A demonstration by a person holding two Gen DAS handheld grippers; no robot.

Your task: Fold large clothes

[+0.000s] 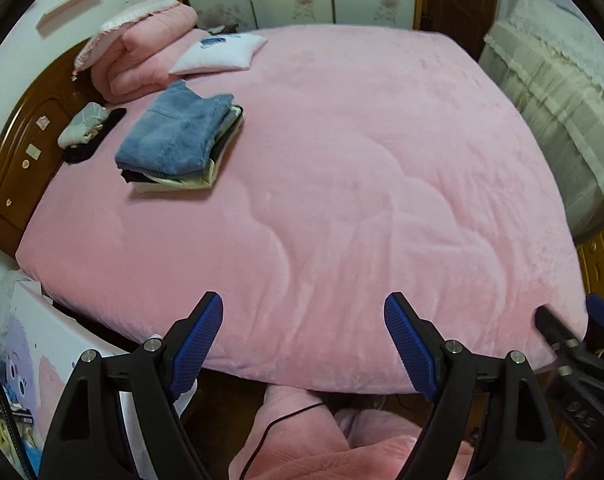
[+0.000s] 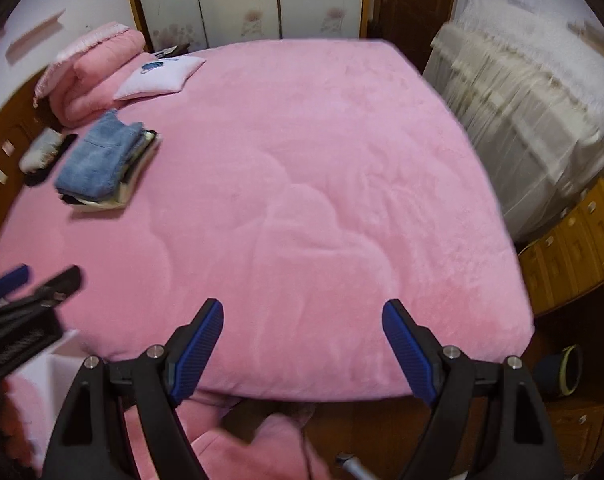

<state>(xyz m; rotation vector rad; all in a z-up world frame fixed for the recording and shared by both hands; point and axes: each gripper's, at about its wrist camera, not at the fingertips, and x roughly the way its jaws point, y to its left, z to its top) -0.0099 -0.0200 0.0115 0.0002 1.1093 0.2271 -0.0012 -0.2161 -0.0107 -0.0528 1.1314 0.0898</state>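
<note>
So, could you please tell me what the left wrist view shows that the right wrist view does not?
Only the left wrist view shows the white box with a cartoon print beside the bed. Only the right wrist view shows the dark round container on the floor. Both share the pink bed cover, the stack of folded clothes, the white pillow, and both open tools, left and right.

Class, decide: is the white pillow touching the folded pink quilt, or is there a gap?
Touching. In the left wrist view the white pillow rests on a lower layer of the pink quilt, with no gap between them; the right wrist view agrees.
</note>
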